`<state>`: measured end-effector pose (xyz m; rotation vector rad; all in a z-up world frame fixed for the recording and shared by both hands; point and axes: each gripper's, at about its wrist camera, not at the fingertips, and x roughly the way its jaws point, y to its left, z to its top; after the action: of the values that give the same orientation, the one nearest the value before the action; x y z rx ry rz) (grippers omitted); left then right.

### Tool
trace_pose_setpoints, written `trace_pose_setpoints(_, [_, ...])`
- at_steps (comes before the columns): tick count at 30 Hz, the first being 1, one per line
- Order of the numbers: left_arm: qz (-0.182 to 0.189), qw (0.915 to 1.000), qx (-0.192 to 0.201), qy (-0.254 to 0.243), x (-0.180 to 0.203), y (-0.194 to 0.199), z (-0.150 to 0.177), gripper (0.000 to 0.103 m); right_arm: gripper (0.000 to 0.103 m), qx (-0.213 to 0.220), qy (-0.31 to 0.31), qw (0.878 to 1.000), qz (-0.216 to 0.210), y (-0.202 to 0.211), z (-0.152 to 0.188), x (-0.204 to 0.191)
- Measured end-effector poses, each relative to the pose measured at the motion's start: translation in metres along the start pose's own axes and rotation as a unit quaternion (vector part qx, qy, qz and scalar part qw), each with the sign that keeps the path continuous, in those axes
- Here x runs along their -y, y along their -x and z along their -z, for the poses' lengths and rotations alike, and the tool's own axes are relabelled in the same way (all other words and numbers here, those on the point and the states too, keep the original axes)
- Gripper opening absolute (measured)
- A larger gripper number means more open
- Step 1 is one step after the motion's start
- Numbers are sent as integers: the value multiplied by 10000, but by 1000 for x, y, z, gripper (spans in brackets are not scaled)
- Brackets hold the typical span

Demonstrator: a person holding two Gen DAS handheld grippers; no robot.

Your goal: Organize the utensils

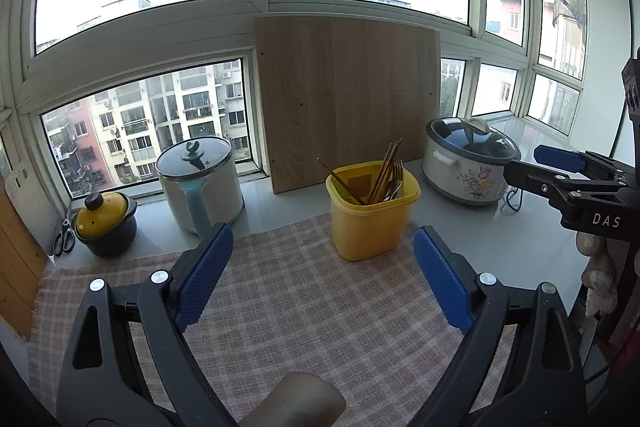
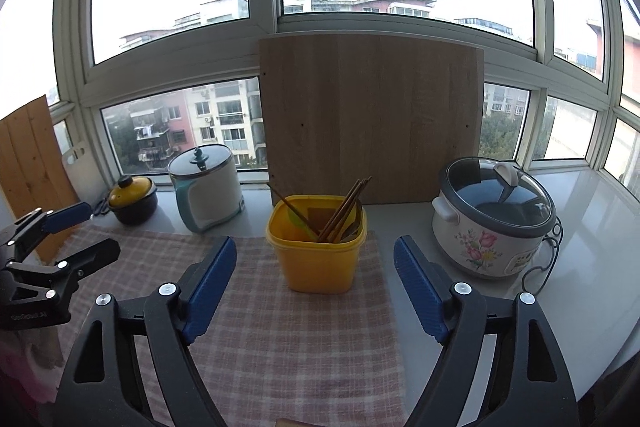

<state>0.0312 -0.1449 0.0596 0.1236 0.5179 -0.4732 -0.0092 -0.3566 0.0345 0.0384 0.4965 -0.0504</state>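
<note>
Left to right on the counter: yellow-lid clay pot (image 1: pixel 105 223), white kettle (image 1: pixel 200 183), then the yellow utensil bin (image 1: pixel 372 213) on the far edge of the checked cloth (image 1: pixel 312 307) w/ chopsticks (image 1: pixel 384 171) & forks (image 1: pixel 396 175) standing inside, floral rice cooker (image 1: pixel 468 163) far right. Left gripper (image 1: pixel 323 275) and right gripper (image 2: pixel 315 287): jaws wide apart, nothing btwn them, both hanging over the cloth short of the bin.

glossy yellow plastic tub (image 2: pixel 318 255), woven checked cloth (image 2: pixel 280 327), matt wooden board (image 2: pixel 372 119)
</note>
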Motion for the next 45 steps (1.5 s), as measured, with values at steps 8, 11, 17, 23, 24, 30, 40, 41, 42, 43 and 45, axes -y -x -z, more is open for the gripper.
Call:
trace_pose_setpoints(8, [-156,9999,-21,69,4,15,15,102,82,-47,34,10000,25,5,15,-4])
trace_pose_setpoints(11, [-181,9997,-74,142,4,16,18,102,83,-99,11,9999,31,5,19,-4])
trace_pose_setpoints(17, [-208,9995,-138,187,3,15,18,102,83,-148,-101,9998,89,3,22,-2])
trace_pose_setpoints(23, [-230,9994,-159,201,2,13,19,102,83,-158,-110,9998,106,1,22,-3])
trace_pose_setpoints(24, [-235,9994,-155,204,2,13,19,102,83,-169,-113,9998,87,1,22,-3])
trace_pose_setpoints(30, [-280,9991,-190,252,-3,9,20,102,83,-212,-180,9996,79,-4,24,-2])
trace_pose_setpoints(40, [-338,9988,-251,258,-7,2,21,102,83,-272,-182,9994,141,-12,24,-4])
trace_pose_setpoints(41, [-353,9987,-250,262,-7,2,21,102,83,-284,-183,9993,137,-13,25,-4])
trace_pose_setpoints(42, [-366,9987,-249,263,-7,2,21,102,83,-294,-186,9993,134,-13,25,-4])
trace_pose_setpoints(43, [-373,9986,-252,263,-8,2,21,102,83,-302,-188,9993,128,-14,25,-5])
trace_pose_setpoints(45, [-388,9986,-259,260,-8,1,22,102,83,-317,-190,9992,123,-15,26,-5])
